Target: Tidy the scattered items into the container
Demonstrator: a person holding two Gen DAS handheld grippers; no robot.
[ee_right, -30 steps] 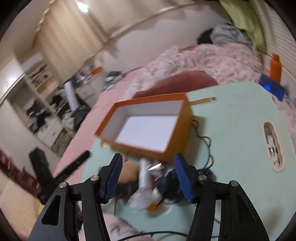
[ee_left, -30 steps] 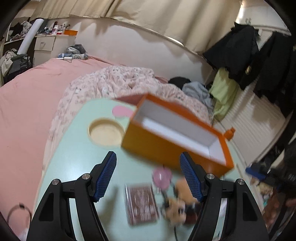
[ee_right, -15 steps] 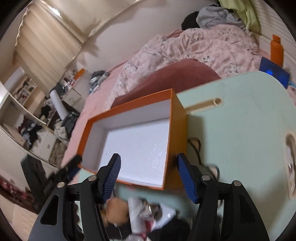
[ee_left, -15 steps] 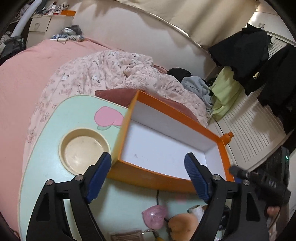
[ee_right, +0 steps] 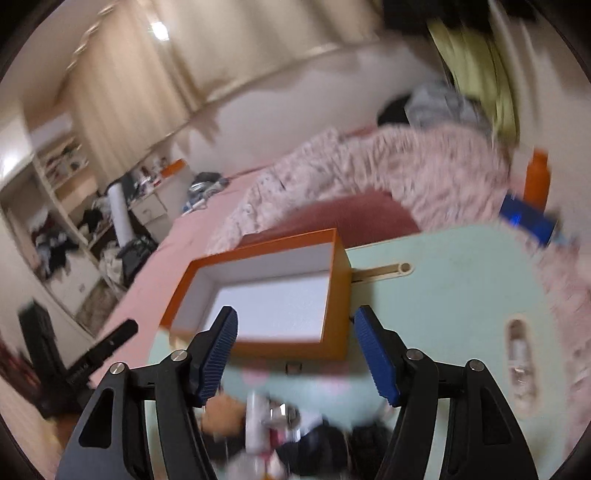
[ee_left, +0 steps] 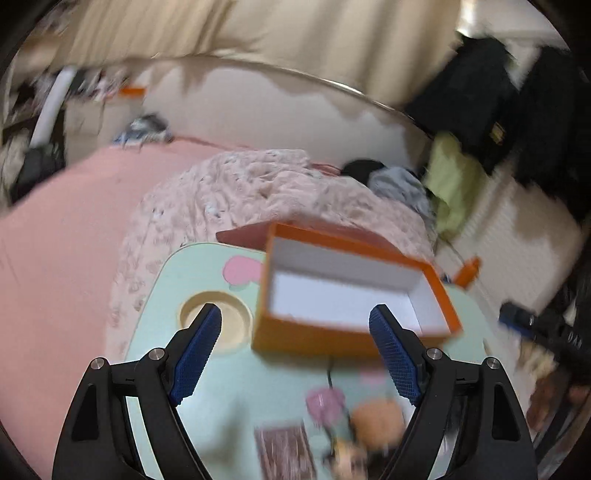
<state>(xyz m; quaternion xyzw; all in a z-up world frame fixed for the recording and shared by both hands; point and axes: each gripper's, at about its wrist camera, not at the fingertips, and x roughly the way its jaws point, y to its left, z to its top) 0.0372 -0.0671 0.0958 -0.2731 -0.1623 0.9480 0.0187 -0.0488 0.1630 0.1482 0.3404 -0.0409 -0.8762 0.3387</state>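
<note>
Bench: we see a pale mint bench (ee_left: 192,280) with a pink heart mark (ee_left: 242,271) and a round cream recess (ee_left: 232,325) left of centre in the left wrist view; in the right wrist view a cream slot (ee_right: 519,354) sits at its right side.
Container: we find the orange box (ee_left: 325,338), white inside and empty, standing on the bench at mid-frame in both views, beyond both pairs of fingers.
Scattered items: we make out a blurred heap at the lower edge of both frames, near the box: a pink round thing (ee_left: 325,400), an orange plush (ee_left: 376,419), a brown patterned card (ee_left: 284,452), a white tube (ee_right: 255,421).
Left gripper (ee_left: 297,354): we hold its blue fingers (ee_left: 197,350) wide apart, nothing between them.
Right gripper (ee_right: 295,352): we see its jaws opening, empty, framing the box's near wall.
Room: we look over a pink bed (ee_left: 55,240) with a rumpled floral quilt (ee_left: 258,184), beige curtains (ee_left: 258,29) above, dark clothes (ee_left: 472,96) hanging upper right, cluttered shelves (ee_right: 62,184) at left in the right wrist view.
Sharpness: we find both frames motion-blurred.
</note>
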